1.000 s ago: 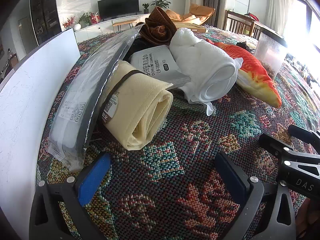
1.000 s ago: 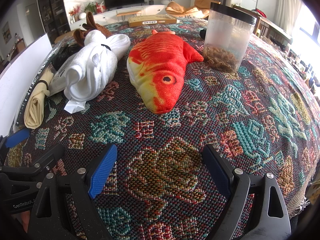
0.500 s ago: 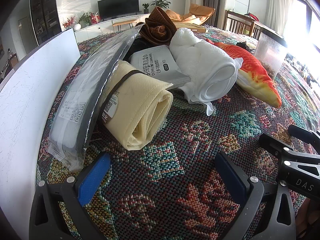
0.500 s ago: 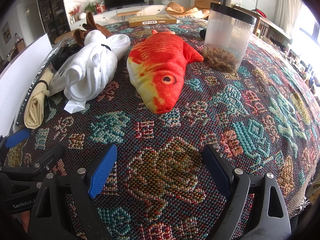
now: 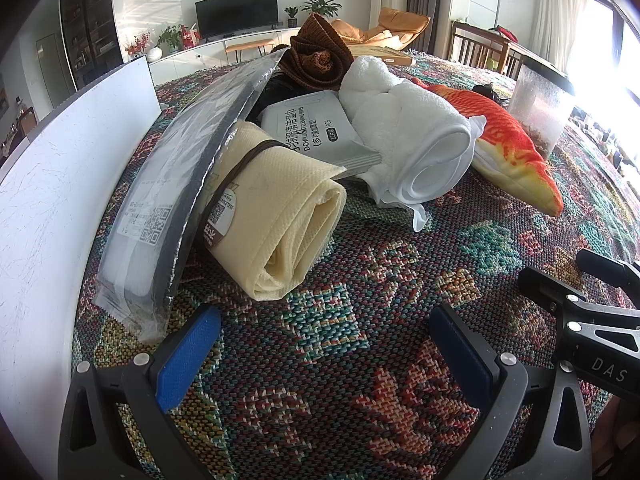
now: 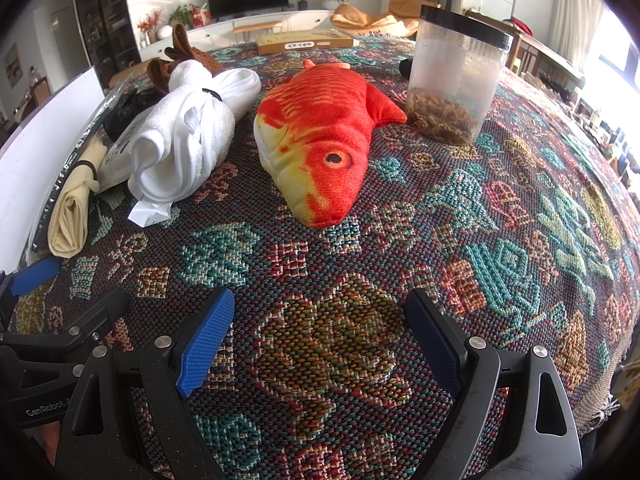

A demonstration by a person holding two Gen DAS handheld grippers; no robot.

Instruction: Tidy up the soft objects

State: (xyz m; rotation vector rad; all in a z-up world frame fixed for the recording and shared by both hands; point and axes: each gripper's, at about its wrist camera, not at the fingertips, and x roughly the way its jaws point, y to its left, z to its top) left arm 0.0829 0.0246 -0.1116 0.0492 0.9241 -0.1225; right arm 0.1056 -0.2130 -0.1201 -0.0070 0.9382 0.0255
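Observation:
A rolled cream cloth [image 5: 276, 216] with a brown band lies on the patterned table cover, just ahead of my open, empty left gripper [image 5: 324, 348]. Behind it lie a white wipes pack [image 5: 312, 128], a rolled white towel [image 5: 412, 140], a brown knitted piece [image 5: 316, 56] and an orange plush fish [image 5: 516, 148]. In the right wrist view the fish [image 6: 320, 136] lies ahead of my open, empty right gripper [image 6: 320, 340], with the white towel [image 6: 188, 136] and cream cloth [image 6: 72, 216] to the left.
A white board [image 5: 52, 192] stands along the left edge. A flat grey plastic-wrapped package [image 5: 180, 184] leans against the cream cloth. A clear jar with a black lid [image 6: 456, 80] stands at the right, and a flat cardboard box [image 6: 304, 42] lies at the far end.

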